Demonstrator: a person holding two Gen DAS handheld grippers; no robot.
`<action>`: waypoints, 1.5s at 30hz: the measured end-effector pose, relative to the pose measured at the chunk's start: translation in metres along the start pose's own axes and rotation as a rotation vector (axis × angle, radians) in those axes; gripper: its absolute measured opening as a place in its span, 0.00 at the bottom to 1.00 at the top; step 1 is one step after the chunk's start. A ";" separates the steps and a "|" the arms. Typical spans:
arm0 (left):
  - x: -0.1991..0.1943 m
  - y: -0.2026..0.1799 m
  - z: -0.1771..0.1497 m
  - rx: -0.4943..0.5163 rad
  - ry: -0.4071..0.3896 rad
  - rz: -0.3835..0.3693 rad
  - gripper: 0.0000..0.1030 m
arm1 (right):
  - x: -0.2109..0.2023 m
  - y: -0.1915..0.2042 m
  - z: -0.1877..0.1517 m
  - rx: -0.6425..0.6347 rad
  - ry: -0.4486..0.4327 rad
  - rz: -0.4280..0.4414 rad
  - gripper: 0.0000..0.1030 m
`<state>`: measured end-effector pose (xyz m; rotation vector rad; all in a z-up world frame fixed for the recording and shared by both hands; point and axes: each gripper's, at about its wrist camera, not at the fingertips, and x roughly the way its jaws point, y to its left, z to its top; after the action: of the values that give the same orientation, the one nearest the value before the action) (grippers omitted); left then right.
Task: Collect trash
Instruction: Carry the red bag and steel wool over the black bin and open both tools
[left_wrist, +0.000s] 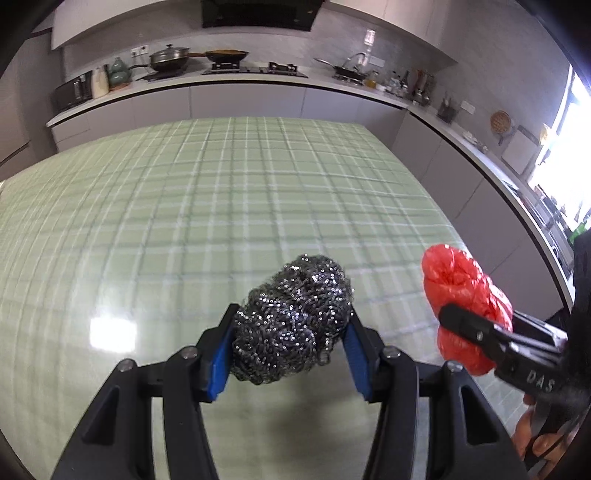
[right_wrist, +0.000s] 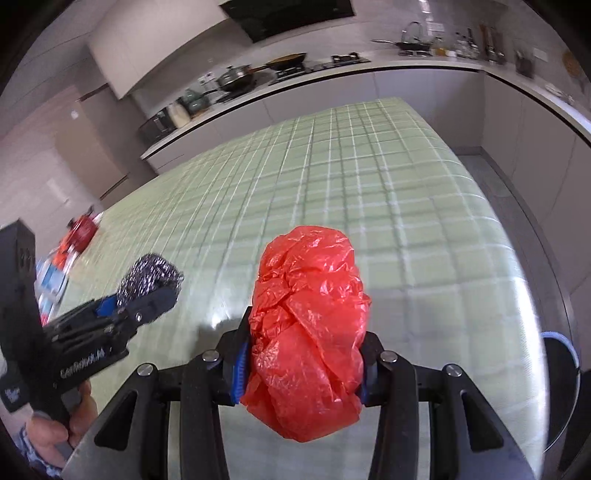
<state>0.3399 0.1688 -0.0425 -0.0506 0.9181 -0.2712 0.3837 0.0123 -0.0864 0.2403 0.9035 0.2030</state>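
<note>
gripping a steel scourer (left_wrist: 291, 317), the left claw (left_wrist: 291, 347) hangs over the green checked table (left_wrist: 221, 192) — right claw (right_wrist: 301, 363) clenched on a red bag (right_wrist: 308, 332); red clutter (right_wrist: 83, 229) at the table's far-left edge.

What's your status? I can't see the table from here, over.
Left gripper shut on steel wool scrubber. Right gripper shut on crumpled red plastic bag. Both above green checked table; nothing in the way.

A glossy green plaid counter (left_wrist: 221, 192) fronts a long white kitchen worktop (left_wrist: 258, 79) bearing a lidded steel pan (left_wrist: 170, 57) and a black frying pan (left_wrist: 225, 55).
</note>
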 end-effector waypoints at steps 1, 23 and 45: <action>-0.003 -0.006 -0.004 -0.011 -0.002 0.008 0.53 | -0.008 -0.010 -0.007 -0.010 0.002 0.013 0.45; -0.023 -0.136 -0.061 -0.015 0.008 -0.090 0.53 | -0.120 -0.123 -0.084 0.074 -0.008 -0.006 0.45; -0.015 -0.288 -0.086 -0.014 0.001 -0.068 0.53 | -0.200 -0.279 -0.110 0.111 -0.024 0.013 0.45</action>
<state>0.2032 -0.0989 -0.0373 -0.0949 0.9207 -0.3274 0.1955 -0.2959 -0.0831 0.3507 0.8910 0.1626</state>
